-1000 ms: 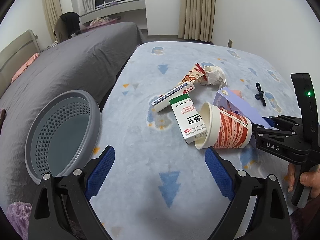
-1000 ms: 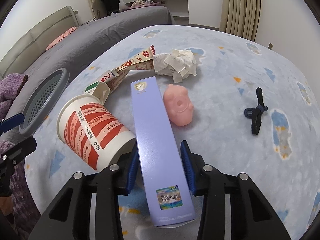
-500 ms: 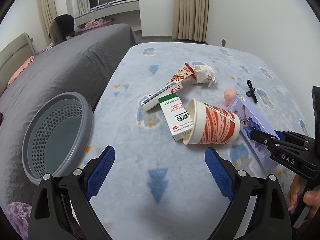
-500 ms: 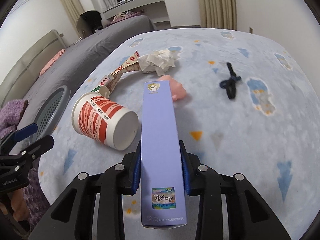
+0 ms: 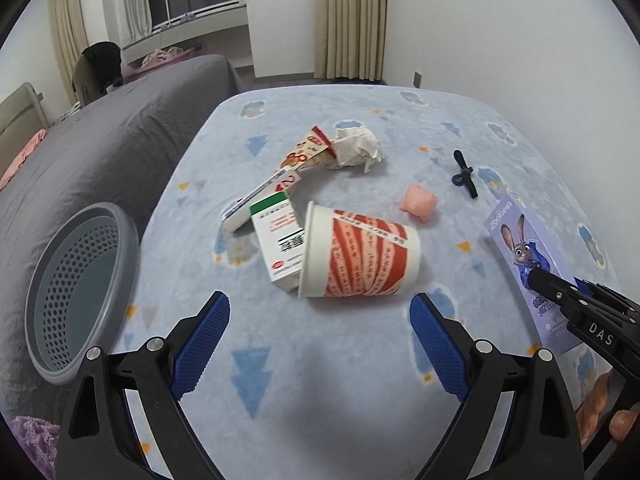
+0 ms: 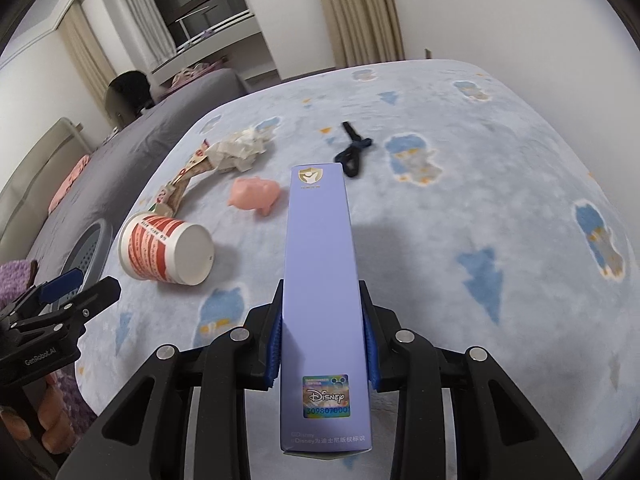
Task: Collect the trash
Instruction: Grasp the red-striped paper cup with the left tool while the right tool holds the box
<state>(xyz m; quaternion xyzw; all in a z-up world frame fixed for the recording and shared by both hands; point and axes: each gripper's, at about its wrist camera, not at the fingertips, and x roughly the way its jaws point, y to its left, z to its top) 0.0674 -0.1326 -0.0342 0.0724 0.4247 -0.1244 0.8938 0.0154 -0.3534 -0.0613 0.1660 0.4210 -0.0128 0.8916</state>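
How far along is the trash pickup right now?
Done: nothing, as the grey basket looks empty. In hand: the purple box, clamped in the right gripper. Left: paper cup, medicine box, crumpled paper and wrappers.

You've got a pink pig toy (image 5: 419, 207) mid-blanket and a black hair tie (image 5: 464, 173) just beyond it to the right. Grey bed (image 5: 104, 148) runs along the left; beige curtains (image 5: 352, 20) hang far back.

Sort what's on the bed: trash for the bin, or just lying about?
Trash job: purple box (right gripper holds it), paper cup, medicine box, crumpled paper, wrappers, bin.
Lying about: pink toy, hair tie.
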